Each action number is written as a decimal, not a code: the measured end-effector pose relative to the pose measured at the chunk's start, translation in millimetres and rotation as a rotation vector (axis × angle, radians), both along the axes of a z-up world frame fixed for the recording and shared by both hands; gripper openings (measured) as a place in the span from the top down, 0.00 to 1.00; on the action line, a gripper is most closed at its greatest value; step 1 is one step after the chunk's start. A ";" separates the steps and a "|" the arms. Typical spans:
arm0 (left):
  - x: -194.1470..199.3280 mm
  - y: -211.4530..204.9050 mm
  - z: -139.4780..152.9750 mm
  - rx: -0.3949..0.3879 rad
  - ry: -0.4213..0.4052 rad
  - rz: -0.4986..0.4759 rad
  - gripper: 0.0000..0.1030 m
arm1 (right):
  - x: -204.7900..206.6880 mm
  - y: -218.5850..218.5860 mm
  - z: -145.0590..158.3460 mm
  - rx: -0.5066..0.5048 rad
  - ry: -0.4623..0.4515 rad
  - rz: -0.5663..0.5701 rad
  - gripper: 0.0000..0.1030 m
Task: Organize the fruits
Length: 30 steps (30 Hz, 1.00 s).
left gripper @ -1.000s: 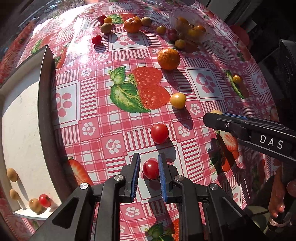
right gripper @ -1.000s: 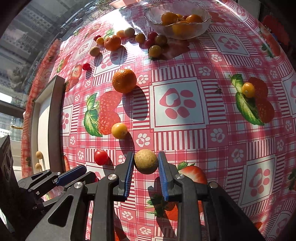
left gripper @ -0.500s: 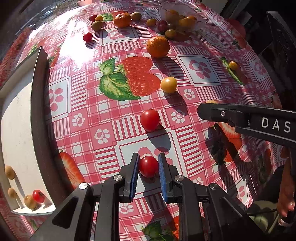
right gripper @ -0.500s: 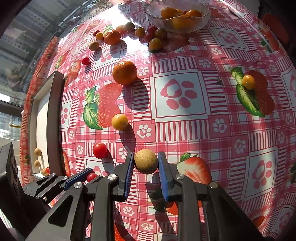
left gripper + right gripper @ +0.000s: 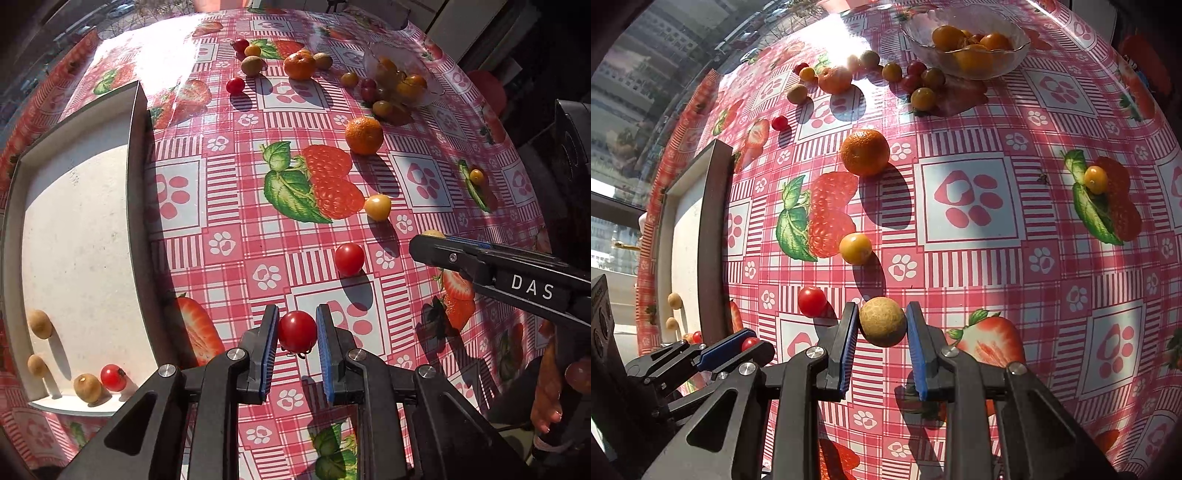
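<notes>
Tomato (image 5: 297, 331): now lifted, pinched in left tongs (image 5: 297, 338)
Longan (image 5: 882, 321): pinched in right tongs (image 5: 882, 334), also raised (shadow below)
Tray (image 5: 135, 155): likely next

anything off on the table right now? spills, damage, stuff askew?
No spill or damage visible. The only mess is the unsorted fruit: cherry tomatoes and small fruits lie loose beside the glass bowl, not in it. The white tray sits flat. Left claw grips a red tomato, right claw a tan fruit.

Strawberry-print checked tablecloth (image 5: 236, 206)
</notes>
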<state>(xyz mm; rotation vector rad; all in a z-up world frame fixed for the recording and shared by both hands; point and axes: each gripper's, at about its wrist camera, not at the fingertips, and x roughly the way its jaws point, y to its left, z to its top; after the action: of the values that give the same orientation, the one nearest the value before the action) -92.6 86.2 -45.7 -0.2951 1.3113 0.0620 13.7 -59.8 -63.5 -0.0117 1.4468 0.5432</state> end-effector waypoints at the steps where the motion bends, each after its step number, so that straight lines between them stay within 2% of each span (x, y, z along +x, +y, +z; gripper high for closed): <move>1: -1.2 4.2 2.4 0.002 -0.006 0.010 0.79 | -0.5 3.5 1.6 0.002 -0.001 0.007 0.72; 15: -28.8 82.1 27.0 0.049 -0.072 0.166 0.79 | -20.9 85.0 17.6 0.033 -0.024 0.157 0.72; 30: -57.1 177.6 16.1 0.138 -0.078 0.332 0.79 | -50.1 199.4 26.1 0.092 -0.031 0.342 0.73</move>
<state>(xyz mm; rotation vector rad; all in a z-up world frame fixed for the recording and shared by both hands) -149.7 263.8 -29.6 -0.3909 1.1640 0.4163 -36.4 139.6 -37.4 -0.1967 1.3957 0.8853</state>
